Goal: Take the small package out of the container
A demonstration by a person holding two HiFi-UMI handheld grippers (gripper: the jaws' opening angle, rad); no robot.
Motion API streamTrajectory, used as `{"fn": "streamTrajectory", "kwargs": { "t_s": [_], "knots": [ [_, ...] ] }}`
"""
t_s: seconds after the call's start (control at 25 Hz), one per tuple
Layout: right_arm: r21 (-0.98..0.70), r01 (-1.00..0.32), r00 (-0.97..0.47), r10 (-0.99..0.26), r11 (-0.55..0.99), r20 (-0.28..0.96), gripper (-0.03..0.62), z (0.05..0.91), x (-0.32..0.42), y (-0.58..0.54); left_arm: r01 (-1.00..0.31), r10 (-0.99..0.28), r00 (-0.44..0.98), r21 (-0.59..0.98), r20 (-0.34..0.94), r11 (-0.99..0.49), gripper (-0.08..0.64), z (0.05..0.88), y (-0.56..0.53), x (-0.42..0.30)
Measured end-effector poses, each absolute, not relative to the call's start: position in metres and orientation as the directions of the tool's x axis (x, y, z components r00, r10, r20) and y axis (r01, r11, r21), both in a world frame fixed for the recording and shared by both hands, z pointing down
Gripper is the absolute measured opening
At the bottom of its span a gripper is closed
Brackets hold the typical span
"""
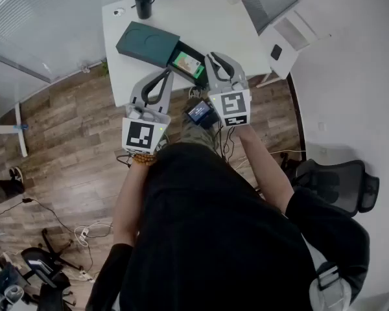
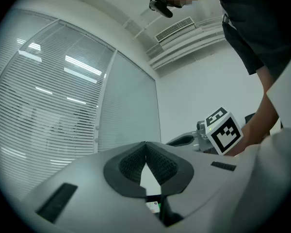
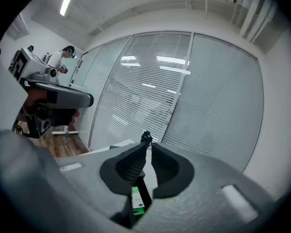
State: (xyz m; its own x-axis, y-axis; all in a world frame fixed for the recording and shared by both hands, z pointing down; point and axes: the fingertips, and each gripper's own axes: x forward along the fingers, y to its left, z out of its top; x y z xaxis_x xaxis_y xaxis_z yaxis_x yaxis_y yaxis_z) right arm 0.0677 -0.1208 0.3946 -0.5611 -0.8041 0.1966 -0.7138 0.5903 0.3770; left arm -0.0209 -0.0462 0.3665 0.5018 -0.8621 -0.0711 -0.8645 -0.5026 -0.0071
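Dark green flat container (image 1: 147, 43) sits on the white desk (image 1: 201, 18) with its black inner tray (image 1: 196, 52) slid out to the right. The small green-and-white package (image 1: 187, 63) is lying in that tray, so nothing's been taken out yet. Both tools hang over the near edge of the desk. The left hand-held gripper (image 1: 167, 73) has its jaws pinched together at the tips with nothing between them, just near-left of the tray. The right hand-held gripper (image 1: 211, 57) is closed up the same way, empty, right beside the tray's right side. Each gripper's own view shows a sliver of the package below the jaws, further off and not touched. A black lidded cup (image 1: 142, 0) stands at the far left of the desk, well apart. My read: the open tray is the only bit done. What's left is opening a gripper, closing it on the package and lifting it clear.
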Motion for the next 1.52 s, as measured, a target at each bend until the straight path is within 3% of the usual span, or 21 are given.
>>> {"fn": "streamTrajectory", "kwargs": {
  "t_s": [1.52],
  "knots": [
    [0.297,-0.662,-0.626,-0.726,0.688,0.287,0.034,0.423,0.061,-0.155,-0.857,-0.857,0.514,-0.005,-0.036,-0.515,0.0,0.377,-0.083,-0.015]
  ]
}}
